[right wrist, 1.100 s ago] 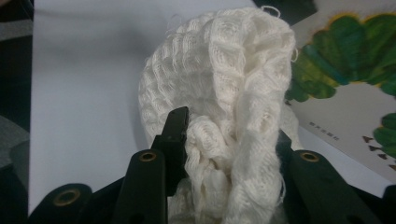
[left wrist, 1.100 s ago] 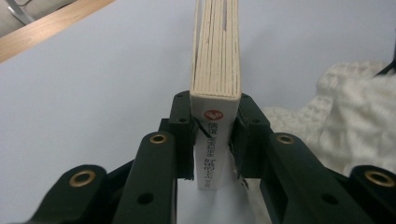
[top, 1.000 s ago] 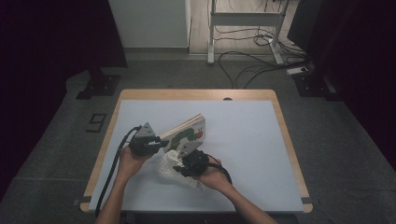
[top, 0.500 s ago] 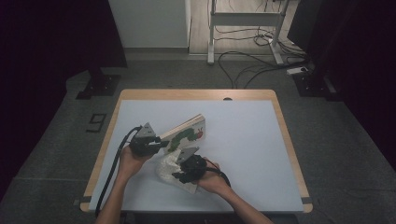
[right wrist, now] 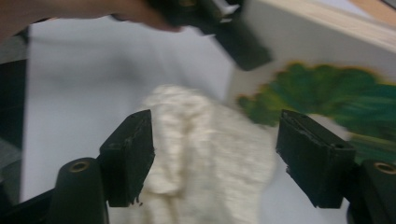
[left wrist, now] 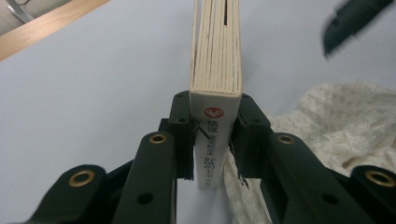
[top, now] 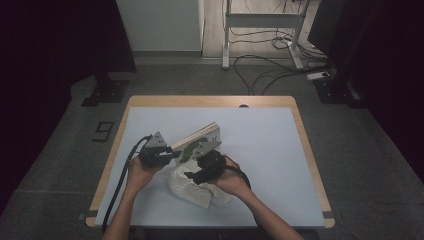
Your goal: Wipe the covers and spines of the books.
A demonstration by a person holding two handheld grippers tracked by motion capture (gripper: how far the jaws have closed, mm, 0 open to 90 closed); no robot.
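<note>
- While the left gripper clamps the book by its spine end, holding it tilted up off the table, the right gripper stands released above the cloth.
- The right jaws have just been opening; in the right gripper view nothing is pinched between them, and the white cloth lies below and beyond the pads.
- In the high view the book rises at a slant from the left gripper toward the table's middle, its green-printed cover facing the right gripper.
- The cloth lies bunched on the table under and just beside the book's low end, near the person's edge.
- The step in hand looks like work on the book with the cloth, wrapping or wiping; which of the two I cannot tell. The right gripper seems to have let the cloth go and is between grips.
- The next move likely calls for a fresh grip on a cloth edge: the jaws brought down over a fold, then shut, while the left gripper keeps the book steady.
- The risk is a grab of too much bunched fabric, or a knock against the book's cover.
</note>
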